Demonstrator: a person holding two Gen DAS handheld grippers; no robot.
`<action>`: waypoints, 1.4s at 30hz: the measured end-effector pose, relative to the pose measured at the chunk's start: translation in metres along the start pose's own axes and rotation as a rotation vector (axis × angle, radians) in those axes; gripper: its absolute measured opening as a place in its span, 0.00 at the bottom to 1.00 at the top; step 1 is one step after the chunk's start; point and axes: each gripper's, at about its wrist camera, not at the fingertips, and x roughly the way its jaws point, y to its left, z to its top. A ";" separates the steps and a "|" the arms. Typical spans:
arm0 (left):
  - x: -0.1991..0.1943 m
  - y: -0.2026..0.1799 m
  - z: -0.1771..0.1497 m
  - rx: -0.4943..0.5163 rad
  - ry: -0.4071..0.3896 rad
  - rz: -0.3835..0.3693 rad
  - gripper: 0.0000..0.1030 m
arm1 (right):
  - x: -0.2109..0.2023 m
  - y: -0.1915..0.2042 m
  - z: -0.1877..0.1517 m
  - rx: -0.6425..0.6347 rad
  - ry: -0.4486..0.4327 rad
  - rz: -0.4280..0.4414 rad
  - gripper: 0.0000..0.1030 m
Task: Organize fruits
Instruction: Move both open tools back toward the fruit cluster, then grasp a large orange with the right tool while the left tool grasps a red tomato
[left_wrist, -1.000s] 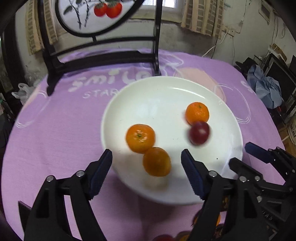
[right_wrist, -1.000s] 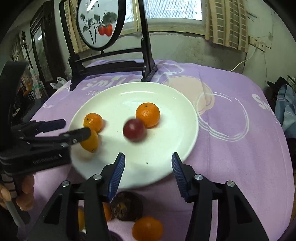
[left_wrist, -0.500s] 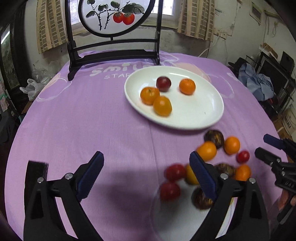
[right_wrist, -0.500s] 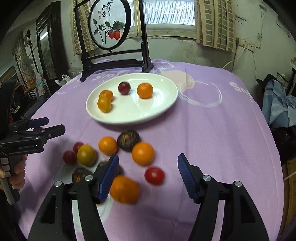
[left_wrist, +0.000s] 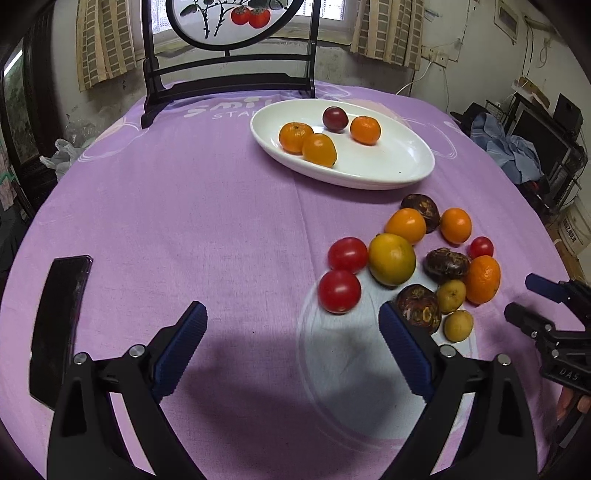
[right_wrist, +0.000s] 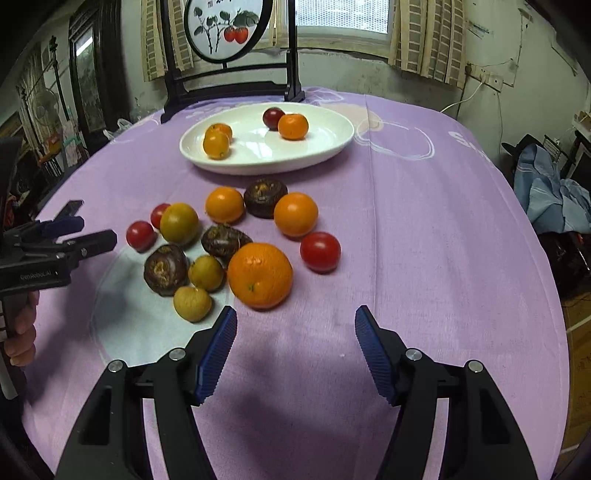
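A white plate (left_wrist: 413, 162) (right_wrist: 332, 144) sits at the far side of the purple table and holds three oranges and a dark plum (left_wrist: 335, 118) (right_wrist: 272, 117). Nearer me lies a loose heap of fruit: a big orange (right_wrist: 259, 275) (left_wrist: 483, 278), red tomatoes (left_wrist: 339, 291) (right_wrist: 320, 252), a yellow-green citrus (left_wrist: 391, 259) (right_wrist: 179, 223), dark wrinkled fruits (right_wrist: 166, 269) and small yellow fruits (right_wrist: 192, 303). My left gripper (left_wrist: 291, 354) is open and empty, short of the heap. My right gripper (right_wrist: 295, 358) is open and empty, just behind the big orange.
A black wooden stand with a round painted panel (right_wrist: 225, 22) rises behind the plate. A dark phone (left_wrist: 57, 325) lies at the left table edge. Blue clothes (right_wrist: 554, 192) lie beyond the table's right edge.
Both grippers have pulled back from the plate toward the near side of the table. The loose fruit heap has come into view. The plum has settled on the plate.
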 end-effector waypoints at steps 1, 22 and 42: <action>0.003 0.004 0.000 -0.015 0.004 -0.008 0.89 | 0.003 0.002 -0.001 -0.003 0.010 -0.005 0.65; 0.012 0.013 -0.003 -0.036 0.033 -0.083 0.89 | 0.039 0.023 0.023 0.015 0.036 0.019 0.42; 0.039 -0.016 0.003 0.026 0.105 0.023 0.77 | 0.016 0.005 -0.001 0.080 -0.032 0.123 0.42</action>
